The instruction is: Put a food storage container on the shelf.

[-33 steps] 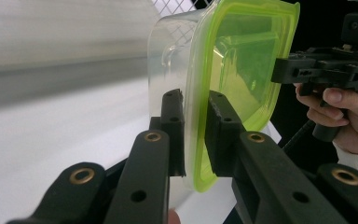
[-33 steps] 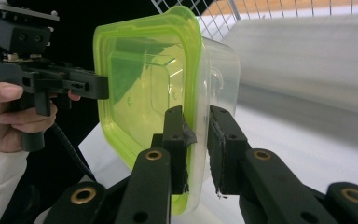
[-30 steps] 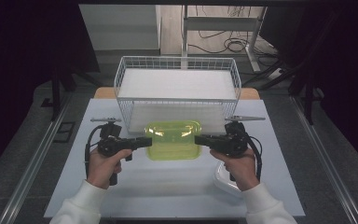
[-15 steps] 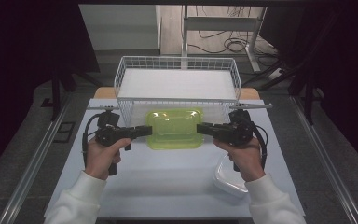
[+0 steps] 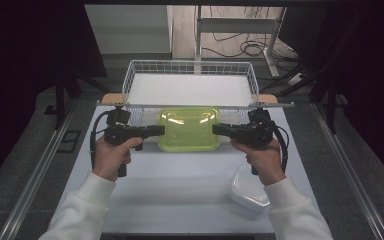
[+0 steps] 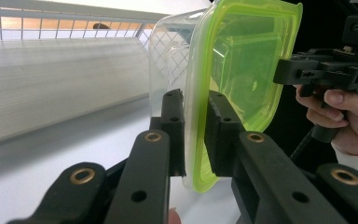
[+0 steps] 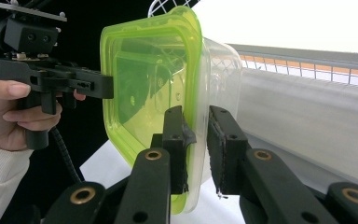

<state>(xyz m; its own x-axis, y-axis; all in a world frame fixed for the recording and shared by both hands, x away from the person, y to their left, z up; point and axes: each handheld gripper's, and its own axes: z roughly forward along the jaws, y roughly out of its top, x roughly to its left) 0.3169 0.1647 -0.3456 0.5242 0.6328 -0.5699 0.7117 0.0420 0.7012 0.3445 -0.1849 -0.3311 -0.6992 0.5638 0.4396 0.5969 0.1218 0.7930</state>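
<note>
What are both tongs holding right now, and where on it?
Both hold the lidded container: left tongs pinch its rim at one end, right tongs the rim at the opposite end.

Container (image 5: 188, 129) w/ green lid now higher & farther fwd vs 1 s ago, at wire basket (image 5: 190, 85) front wall; left gripper (image 5: 161, 130) & right gripper (image 5: 216, 129) moved w/ it.

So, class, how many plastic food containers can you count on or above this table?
2. The green-lidded container hangs between the left gripper and right gripper, before the wire basket. The white container lies under the right forearm, partly hidden.
</note>
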